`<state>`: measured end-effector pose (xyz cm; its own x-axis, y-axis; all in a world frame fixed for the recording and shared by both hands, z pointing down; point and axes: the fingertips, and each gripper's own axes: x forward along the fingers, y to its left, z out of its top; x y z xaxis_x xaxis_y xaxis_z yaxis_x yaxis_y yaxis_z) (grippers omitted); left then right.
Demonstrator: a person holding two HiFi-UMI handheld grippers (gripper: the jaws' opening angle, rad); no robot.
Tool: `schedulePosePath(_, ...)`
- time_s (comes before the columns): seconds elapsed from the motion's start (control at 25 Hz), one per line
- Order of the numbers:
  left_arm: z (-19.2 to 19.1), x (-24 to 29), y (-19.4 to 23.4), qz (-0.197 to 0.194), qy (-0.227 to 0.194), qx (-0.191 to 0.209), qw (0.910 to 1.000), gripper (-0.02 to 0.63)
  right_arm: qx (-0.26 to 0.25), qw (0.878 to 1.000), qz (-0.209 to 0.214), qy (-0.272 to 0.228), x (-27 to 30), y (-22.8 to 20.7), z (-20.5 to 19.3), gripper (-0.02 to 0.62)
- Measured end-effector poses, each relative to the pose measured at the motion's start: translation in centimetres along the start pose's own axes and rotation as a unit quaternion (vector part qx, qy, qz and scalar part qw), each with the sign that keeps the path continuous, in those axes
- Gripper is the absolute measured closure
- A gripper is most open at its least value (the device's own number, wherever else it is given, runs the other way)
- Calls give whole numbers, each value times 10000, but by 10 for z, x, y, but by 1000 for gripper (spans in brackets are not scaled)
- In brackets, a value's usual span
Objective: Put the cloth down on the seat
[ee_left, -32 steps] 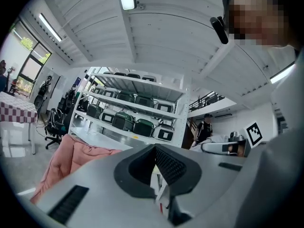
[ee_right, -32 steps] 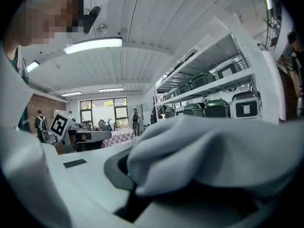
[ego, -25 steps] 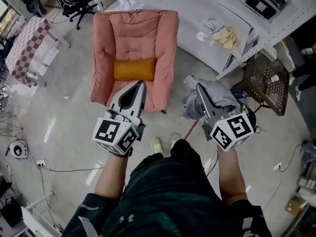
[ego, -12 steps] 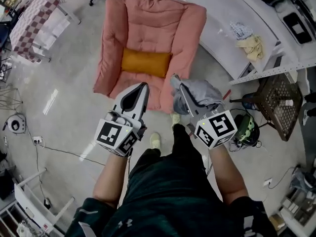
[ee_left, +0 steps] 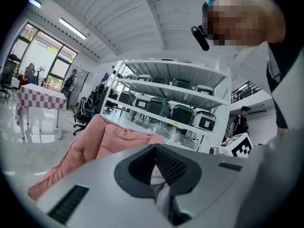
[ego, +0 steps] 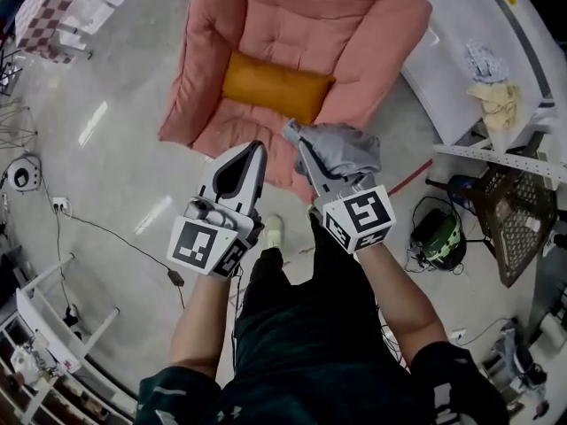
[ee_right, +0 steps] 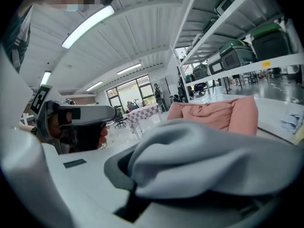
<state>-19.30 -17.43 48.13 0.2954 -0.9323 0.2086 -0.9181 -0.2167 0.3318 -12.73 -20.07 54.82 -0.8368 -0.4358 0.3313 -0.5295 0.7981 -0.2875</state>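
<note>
At the upper left of the head view stands a table with a checkered cover point(ego: 49, 11), and cables point(ego: 106, 237) trail over the pale floor below it. Left of centre, the left gripper point(ego: 253, 149) points up the frame toward the front edge of the pink armchair point(ego: 266, 25). Its two jaws lie together in a point. In its own view the dark pads meet along a line, with only a pale sliver in the slit that cannot be identified. Nothing hangs from it.

The armchair fills the upper middle of the head view, with an orange cushion point(ego: 276, 87) lying across its seat. A pale shoe point(ego: 275, 230) of the person shows on the floor just below the chair, between the two marker cubes.

Just right of the left gripper, the right gripper point(ego: 306, 159) is clamped tight on the grey cloth point(ego: 341, 147). The cloth is bunched over the jaws and sits in front of the chair's front edge, just below and right of the cushion. Whether it touches the seat cannot be told. In the right gripper view the cloth billows over the jaws and covers most of the lower frame, with the armchair beyond it.

Further right a white table point(ego: 452, 87) carries some crumpled rags point(ego: 496, 96). A brown lattice basket point(ego: 514, 224) stands at the right edge.
</note>
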Motion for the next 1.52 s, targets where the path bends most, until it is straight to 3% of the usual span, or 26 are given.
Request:
schedulePosePath(0.2, -32, 10, 31, 411, 65, -218, 9989, 600, 70, 9995, 191, -260, 40, -8, -17, 576)
schedulePosePath(0.4, -62, 19, 48, 597, 226, -345, 9974, 600, 726, 9960, 406, -326, 77, -21, -62, 575)
schedulePosePath(0.52, -80, 25, 54, 657, 315, -400, 9965, 600, 771, 9954, 568, -34, 100, -26, -100, 575)
schedulePosePath(0.68, -96, 38, 57, 644, 376, -449, 9962, 600, 577, 9937, 450, 853, 113, -50, -168, 575)
schedulePosePath(0.8, -105, 49, 56, 553, 414, -472, 9965, 600, 748, 9863, 214, 1456, 104, -73, -208, 564)
schedulePosePath(1.0, -115, 66, 45, 369, 498, -534, 9966, 600, 1417, 9688, 19, 2034, 85, -97, -247, 448)
schedulePosePath(1.4, -123, 80, 29, 110, 622, -492, 9968, 600, 2556, 9418, -347, 2158, 45, -131, -270, 351)
schedulePosePath(1.52, -122, 82, 23, 26, 607, -483, 9970, 600, 2753, 9362, -421, 2142, 29, -136, -273, 348)
